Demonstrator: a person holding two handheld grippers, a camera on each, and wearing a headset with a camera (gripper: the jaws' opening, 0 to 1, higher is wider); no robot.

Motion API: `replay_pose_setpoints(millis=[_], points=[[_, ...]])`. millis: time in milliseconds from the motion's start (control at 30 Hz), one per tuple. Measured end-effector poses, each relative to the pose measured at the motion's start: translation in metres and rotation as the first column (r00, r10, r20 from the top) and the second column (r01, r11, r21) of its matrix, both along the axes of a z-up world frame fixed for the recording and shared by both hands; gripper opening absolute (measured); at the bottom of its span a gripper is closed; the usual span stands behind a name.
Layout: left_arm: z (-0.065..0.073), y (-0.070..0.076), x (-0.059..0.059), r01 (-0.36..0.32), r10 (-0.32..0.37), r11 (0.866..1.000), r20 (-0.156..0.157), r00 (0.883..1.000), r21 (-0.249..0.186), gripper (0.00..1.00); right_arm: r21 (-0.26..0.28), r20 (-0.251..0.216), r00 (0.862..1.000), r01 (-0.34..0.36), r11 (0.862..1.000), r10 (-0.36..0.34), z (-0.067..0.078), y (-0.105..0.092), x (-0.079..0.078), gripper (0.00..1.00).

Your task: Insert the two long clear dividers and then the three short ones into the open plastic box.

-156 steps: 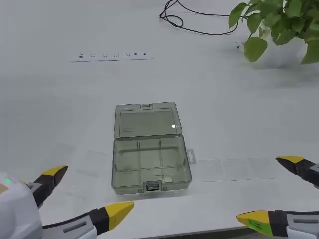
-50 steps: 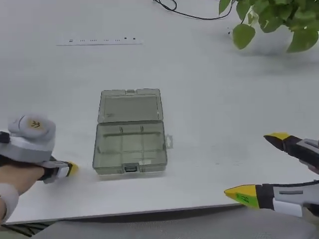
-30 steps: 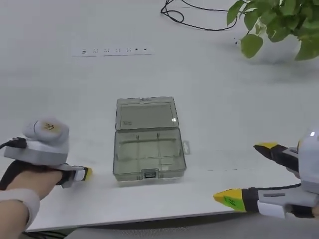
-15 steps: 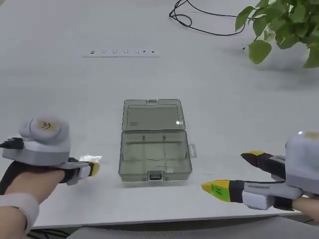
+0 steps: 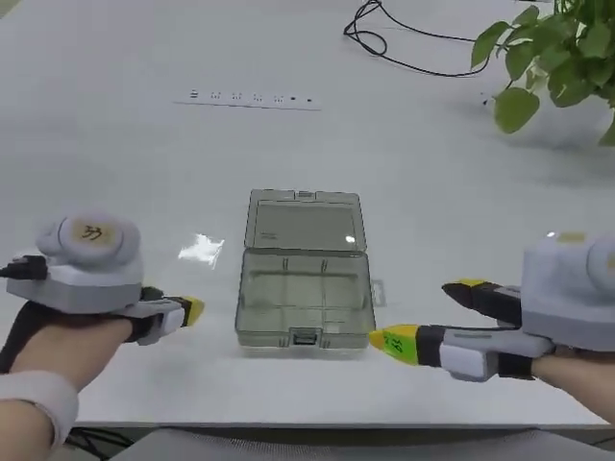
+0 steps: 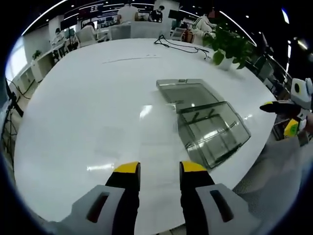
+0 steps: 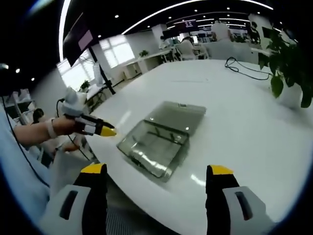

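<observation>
My left gripper (image 6: 160, 169) has yellow tips and sits low by the big white table (image 5: 115, 173), left of the box. Its jaws are a little way apart, and I see nothing between them. Just past it is a bright shiny patch (image 5: 200, 250). Maybe it is a clear divider, maybe only light; I cannot tell. In the middle lies the see-through grey plastic box (image 5: 269, 336), with its lid (image 5: 303, 221) flat open behind it. My right gripper (image 5: 428, 312) hangs just right of the box, jaws spread wide and empty.

What could go wrong? The dividers are clear, so they nearly vanish on the white table. I could pinch air, or grab two at once. A thin piece lying flat may slide away when my tips push it. I could also bump the box and shove it crooked.

I count two grippers, one box, one white power strip (image 5: 255, 97), one black cable (image 5: 404, 46) and one leafy green plant (image 5: 562, 53). Dividers — none I can count for sure.
</observation>
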State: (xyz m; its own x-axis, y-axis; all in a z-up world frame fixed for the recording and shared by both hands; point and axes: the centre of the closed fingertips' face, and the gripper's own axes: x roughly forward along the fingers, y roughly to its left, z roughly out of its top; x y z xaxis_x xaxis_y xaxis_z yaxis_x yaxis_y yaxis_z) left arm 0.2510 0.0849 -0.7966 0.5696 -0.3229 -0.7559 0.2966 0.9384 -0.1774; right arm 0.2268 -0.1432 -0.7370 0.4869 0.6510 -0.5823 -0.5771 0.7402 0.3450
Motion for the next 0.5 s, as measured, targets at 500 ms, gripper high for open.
replay_pose_setpoints(millis=[500], points=[[0.041,-0.020,0.002,-0.026,0.035,0.995,0.097,0.995,-0.101,0.30,0.129,-0.036,0.999,0.011,0.992,-0.006,0.019,0.041,0.026,0.61]])
